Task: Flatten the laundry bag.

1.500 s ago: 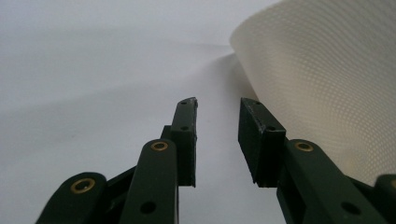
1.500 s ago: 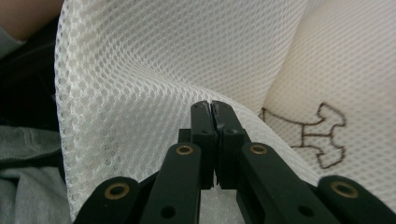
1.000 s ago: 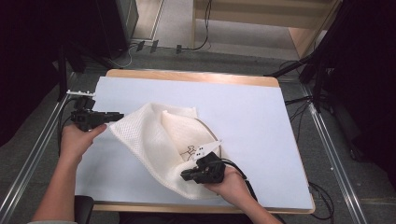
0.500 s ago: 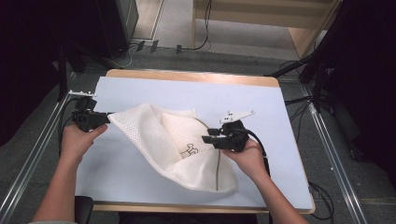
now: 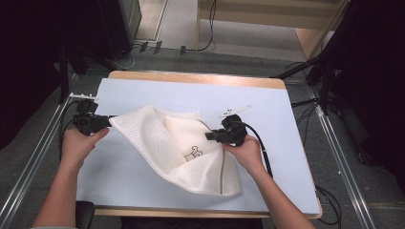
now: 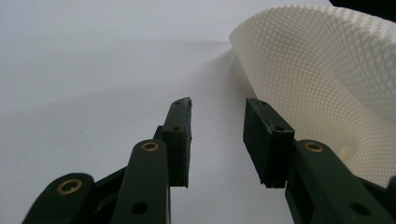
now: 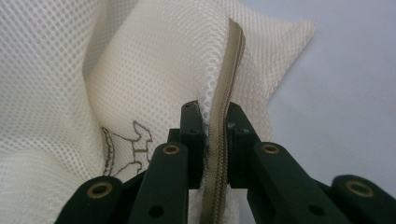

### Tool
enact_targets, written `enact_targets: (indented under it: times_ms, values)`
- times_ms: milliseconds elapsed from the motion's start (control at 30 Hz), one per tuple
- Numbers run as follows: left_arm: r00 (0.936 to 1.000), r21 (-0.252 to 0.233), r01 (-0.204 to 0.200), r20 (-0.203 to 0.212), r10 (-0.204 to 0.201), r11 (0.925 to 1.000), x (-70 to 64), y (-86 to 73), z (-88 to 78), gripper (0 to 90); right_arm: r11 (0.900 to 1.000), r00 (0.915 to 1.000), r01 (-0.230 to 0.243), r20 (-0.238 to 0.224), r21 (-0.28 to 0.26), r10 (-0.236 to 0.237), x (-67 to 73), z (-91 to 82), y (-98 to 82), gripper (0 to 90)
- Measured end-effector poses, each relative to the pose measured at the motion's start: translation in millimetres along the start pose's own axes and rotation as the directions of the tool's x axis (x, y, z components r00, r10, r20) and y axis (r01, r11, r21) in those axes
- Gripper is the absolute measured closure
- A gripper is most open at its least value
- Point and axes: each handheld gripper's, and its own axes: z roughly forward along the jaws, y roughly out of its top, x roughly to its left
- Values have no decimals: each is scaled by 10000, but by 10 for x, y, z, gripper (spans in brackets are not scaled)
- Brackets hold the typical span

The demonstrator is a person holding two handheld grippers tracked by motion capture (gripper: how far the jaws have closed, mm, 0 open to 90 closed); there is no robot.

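- Right gripper: jaws have just been closing and are now clamped on the zipper edge of the mesh bag, centre-right of the high view. My read: pinching the zipper line gives a firm seam to pull or lift by.
- Left gripper: jaws apart, nothing between them. The bag's corner curls up just beside the right-hand jaw, not gripped. In the high view the left gripper sits at the bag's left tip, likely lining up for a grab.
- Bag lies mid-frame on the table, folded over itself, small dog print showing.
- Surface: pale blue mat on a wooden table.
- Room: dark, cables on the grey floor at the top of the frame, metal rails on both sides.
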Motion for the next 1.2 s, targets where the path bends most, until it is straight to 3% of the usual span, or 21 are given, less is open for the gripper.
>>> enact_targets:
  times_ms: [100, 200, 300, 433, 600, 633, 767, 933, 1000, 1033, 1067, 1100, 1133, 1200]
  values:
    - [10000, -42, 52, -8, -52, 10000, 11, -9, -9, 631, 9973, 9981, 543, 331, -502, -527, 52, -140, 77, 831]
    - [10000, -46, 68, -24, -68, 10000, 19, -16, -18, 632, 9868, 9895, 1185, 961, -1107, -1080, 96, -402, 177, 829]
    - [10000, -57, 50, -40, -50, 10000, 20, -20, -28, 631, 9805, 9827, 1371, 1440, -1404, -1168, 59, -537, 182, 828]
    - [9999, -103, 112, 26, -112, 9999, 14, -18, -32, 628, 9808, 9812, 1104, 1749, -1607, -817, -54, -652, 89, 827]
    - [9995, 59, 43, 308, -45, 10000, -50, 9, 29, 613, 9881, 9878, 457, 1542, -1471, -227, -160, -645, -106, 824]
    - [9993, 46, -64, 360, 62, 10000, -102, 31, 47, 599, 9918, 9865, 350, 1630, -1225, -147, -183, -639, -203, 823]
    - [9987, 75, -271, 444, 267, 9996, -164, 64, 67, 585, 9922, 9879, 180, 1551, -1237, 14, -211, -682, -272, 817]
    - [9977, 194, -423, 542, 411, 9989, -224, 106, 100, 571, 9927, 9872, 220, 1593, -1186, -28, -173, -818, -320, 816]
    - [9972, 177, -468, 585, 457, 9987, -247, 122, 99, 571, 9902, 9843, 389, 1758, -1344, -148, -136, -909, -322, 817]
    - [9969, 237, -534, 591, 520, 9983, -267, 130, 112, 571, 9839, 9828, 541, 1832, -1705, -223, -94, -1029, -320, 814]
    - [9969, 237, -534, 591, 520, 9983, -267, 130, 112, 571, 9839, 9828, 541, 1832, -1705, -223, -94, -1029, -320, 814]
    - [9967, 315, -558, 611, 538, 9979, -270, 131, 123, 569, 9802, 9824, 601, 1854, -1889, -245, -52, -1119, -324, 756]
    - [9967, 379, -551, 624, 527, 9978, -273, 130, 138, 569, 9802, 9824, 601, 1854, -1889, -245, -52, -1119, -324, 756]
    - [9967, 448, -548, 615, 520, 9975, -274, 129, 176, 555, 9848, 9857, 415, 1678, -1685, -128, -49, -1139, -339, 637]
